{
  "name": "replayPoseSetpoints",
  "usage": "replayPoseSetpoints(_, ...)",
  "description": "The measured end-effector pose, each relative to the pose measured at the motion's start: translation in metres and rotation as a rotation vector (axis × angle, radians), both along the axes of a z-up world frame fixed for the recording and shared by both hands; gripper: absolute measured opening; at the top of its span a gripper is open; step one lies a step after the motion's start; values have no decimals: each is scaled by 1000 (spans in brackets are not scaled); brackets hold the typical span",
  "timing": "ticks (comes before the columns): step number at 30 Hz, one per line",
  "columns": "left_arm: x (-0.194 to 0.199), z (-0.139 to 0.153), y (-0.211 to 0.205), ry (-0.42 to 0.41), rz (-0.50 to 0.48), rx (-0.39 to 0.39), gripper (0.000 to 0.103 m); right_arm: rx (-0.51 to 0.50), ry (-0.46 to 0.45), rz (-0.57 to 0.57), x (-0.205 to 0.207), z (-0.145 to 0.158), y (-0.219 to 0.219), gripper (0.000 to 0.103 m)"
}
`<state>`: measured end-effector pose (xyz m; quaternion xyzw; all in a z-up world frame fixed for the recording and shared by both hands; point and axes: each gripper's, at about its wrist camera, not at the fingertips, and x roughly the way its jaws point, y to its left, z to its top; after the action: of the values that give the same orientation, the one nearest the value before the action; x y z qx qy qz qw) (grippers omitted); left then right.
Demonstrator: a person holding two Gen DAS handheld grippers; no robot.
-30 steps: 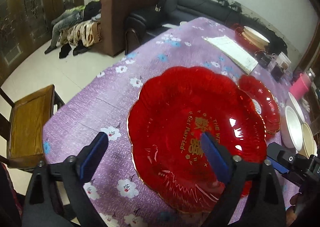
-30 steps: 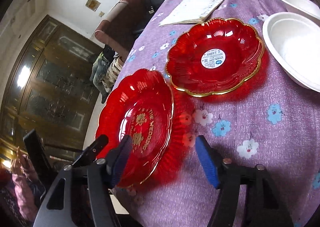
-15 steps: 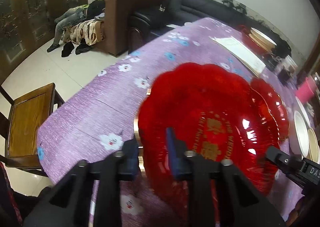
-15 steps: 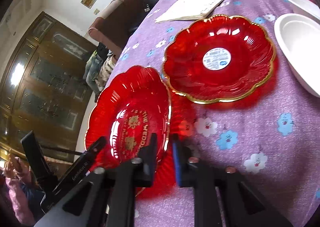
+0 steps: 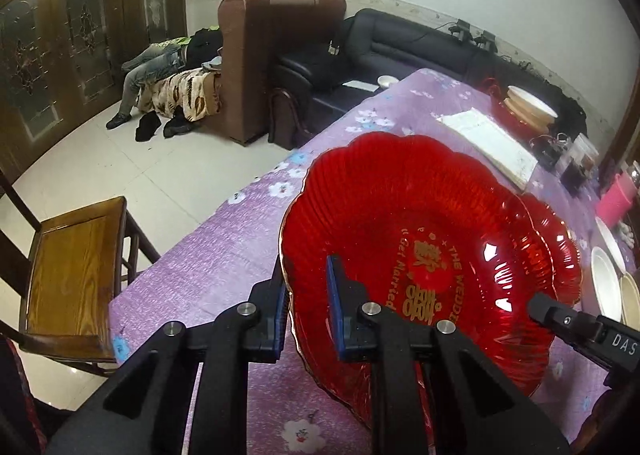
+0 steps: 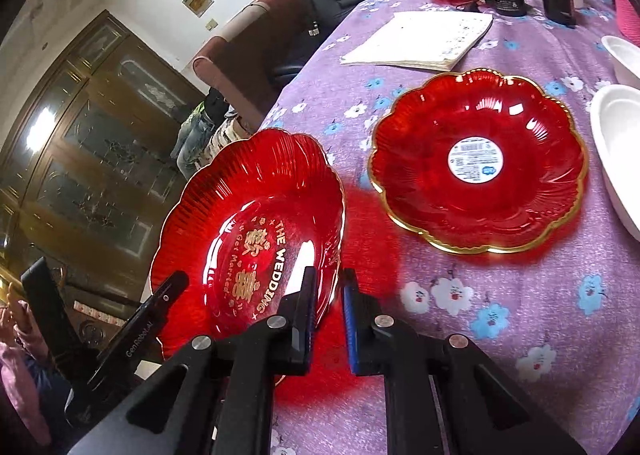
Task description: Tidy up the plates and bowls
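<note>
Both grippers [image 5: 306, 311] [image 6: 326, 315] clamp a glossy red scalloped plate [image 5: 432, 251], gold-lettered.

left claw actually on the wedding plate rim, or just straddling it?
Touching. In the left wrist view the left claw has its blue pads closed on the scalloped rim of the wedding plate, one pad inside, one outside.

Desk [image 5: 224, 267] under purple floral cloth. Paper stack [image 6: 424, 39] at far end. Wooden chair [image 5: 68, 275] beside desk; brown armchair [image 5: 256, 63], black sofa [image 5: 400, 43] behind.

We see left gripper [image 5: 306, 303] clamped on red plate [image 5: 432, 239] rim; plate probably lifted off table [image 5: 224, 255].
</note>
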<state>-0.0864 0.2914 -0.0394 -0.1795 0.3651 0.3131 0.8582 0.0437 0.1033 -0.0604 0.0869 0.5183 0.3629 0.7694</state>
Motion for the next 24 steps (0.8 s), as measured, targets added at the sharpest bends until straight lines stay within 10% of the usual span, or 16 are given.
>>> replayPoseSetpoints(24,-7,-24,-6,77,97,-17,15,-20,-10,80,-12,-10,4,18)
